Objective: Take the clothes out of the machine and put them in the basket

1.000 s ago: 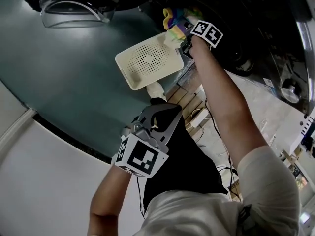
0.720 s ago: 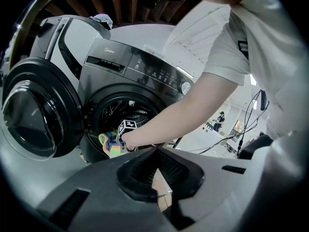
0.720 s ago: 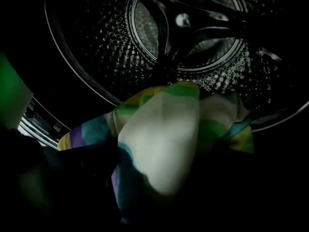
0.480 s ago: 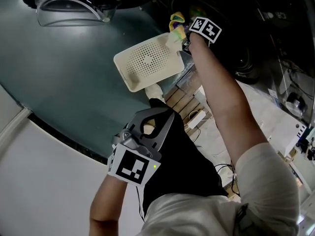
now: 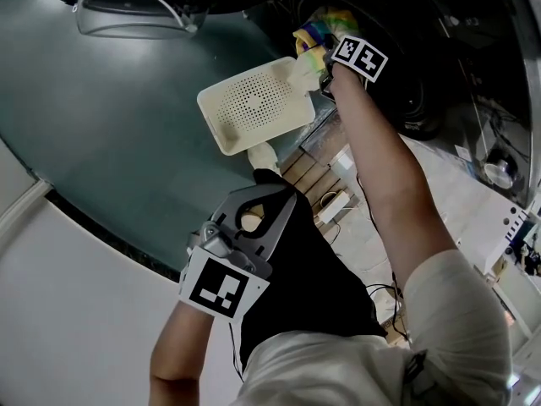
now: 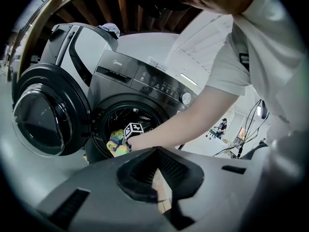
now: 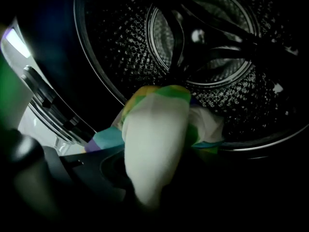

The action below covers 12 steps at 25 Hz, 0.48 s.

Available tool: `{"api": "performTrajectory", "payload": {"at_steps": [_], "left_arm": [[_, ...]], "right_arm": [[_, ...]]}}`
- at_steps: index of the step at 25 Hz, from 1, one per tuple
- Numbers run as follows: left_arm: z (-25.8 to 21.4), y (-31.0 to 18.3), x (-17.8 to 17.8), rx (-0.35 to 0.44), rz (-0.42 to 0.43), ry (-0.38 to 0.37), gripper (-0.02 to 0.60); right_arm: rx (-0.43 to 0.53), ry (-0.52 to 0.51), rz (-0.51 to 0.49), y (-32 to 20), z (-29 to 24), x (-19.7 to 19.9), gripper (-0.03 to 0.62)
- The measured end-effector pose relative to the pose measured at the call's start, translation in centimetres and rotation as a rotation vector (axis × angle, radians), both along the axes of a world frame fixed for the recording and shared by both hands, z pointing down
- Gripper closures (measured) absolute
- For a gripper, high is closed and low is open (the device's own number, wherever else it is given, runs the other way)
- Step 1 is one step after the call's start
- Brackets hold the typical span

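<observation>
A multicoloured cloth (image 5: 314,34) hangs in the mouth of the dark front-loading washer (image 6: 130,124). My right gripper (image 5: 325,62) reaches into that opening; its jaws have just been closing and now pinch the cloth (image 7: 154,129), whose pale fold fills the gap in front of the steel drum (image 7: 207,42). The white perforated basket (image 5: 254,104) sits on the floor just below the opening. My left gripper (image 5: 283,197) hangs back near my body, shut and holding nothing, pointing toward the washer (image 6: 157,150).
The washer's round door (image 6: 41,117) stands open to the left of the opening, its glass bowl (image 5: 135,2) above the basket in the head view. Cables and wooden flooring (image 5: 334,201) lie beside my legs. A person stands far off (image 6: 222,127).
The right gripper's jaws have closed on the cloth at the washer's mouth, and the cloth is bunched higher. The left gripper has drifted slightly left and lower in the head view.
</observation>
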<state>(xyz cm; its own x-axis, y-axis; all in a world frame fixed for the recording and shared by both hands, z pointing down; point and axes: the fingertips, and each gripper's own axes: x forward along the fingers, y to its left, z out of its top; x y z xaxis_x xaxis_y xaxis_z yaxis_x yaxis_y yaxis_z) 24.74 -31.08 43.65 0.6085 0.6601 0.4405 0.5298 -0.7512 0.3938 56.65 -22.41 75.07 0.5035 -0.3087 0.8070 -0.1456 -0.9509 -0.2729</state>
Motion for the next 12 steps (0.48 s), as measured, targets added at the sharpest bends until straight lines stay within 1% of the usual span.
{"api": "performTrajectory", "payload": {"at_steps": [3, 7, 12], "left_arm": [[-1.2, 0.2, -0.7, -0.004, -0.010, 0.025, 0.584], [-2.1, 0.8, -2.1, 0.000, -0.016, 0.034, 0.584], [-3.5, 1.1, -4.4, 0.004, -0.031, 0.049, 0.584]], "right_arm": [[0.011, 0.038, -0.023, -0.2, -2.0, -0.7, 0.465], [-0.003, 0.098, -0.100, -0.3, -4.8, -2.2, 0.465], [0.010, 0.149, -0.175, -0.8, -8.5, -4.5, 0.466]]}}
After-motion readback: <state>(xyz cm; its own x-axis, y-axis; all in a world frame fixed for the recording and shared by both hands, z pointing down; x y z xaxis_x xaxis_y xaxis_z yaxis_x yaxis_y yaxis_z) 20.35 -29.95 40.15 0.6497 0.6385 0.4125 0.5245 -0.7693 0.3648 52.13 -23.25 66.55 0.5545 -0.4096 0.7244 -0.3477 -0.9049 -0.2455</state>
